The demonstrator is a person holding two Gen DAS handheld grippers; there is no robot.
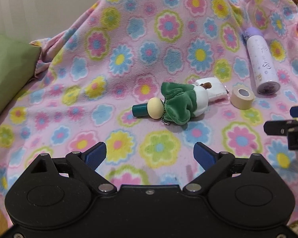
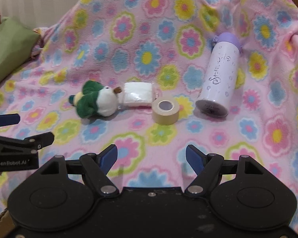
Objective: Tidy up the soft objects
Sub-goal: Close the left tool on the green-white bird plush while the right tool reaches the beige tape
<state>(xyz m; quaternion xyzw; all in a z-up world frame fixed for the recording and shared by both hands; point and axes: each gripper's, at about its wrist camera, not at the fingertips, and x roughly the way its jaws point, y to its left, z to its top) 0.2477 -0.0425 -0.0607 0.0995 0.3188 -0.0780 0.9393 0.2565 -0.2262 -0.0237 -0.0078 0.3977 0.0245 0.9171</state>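
A green and white plush toy (image 1: 180, 104) with a cream ball and teal cap lies on the flowered blanket (image 1: 129, 49); it also shows in the right wrist view (image 2: 95, 102). A white soft packet (image 1: 212, 90) (image 2: 138, 94) lies just behind it. My left gripper (image 1: 150, 154) is open and empty, hovering in front of the plush. My right gripper (image 2: 151, 158) is open and empty, in front of the tape roll (image 2: 165, 110). Each gripper shows at the edge of the other's view.
A beige tape roll (image 1: 242, 97) and a white bottle with a purple cap (image 1: 262, 59) (image 2: 220, 75) lie right of the plush. A green cushion (image 1: 8, 69) (image 2: 8, 49) sits at the left. The blanket (image 2: 149, 29) rises at the back.
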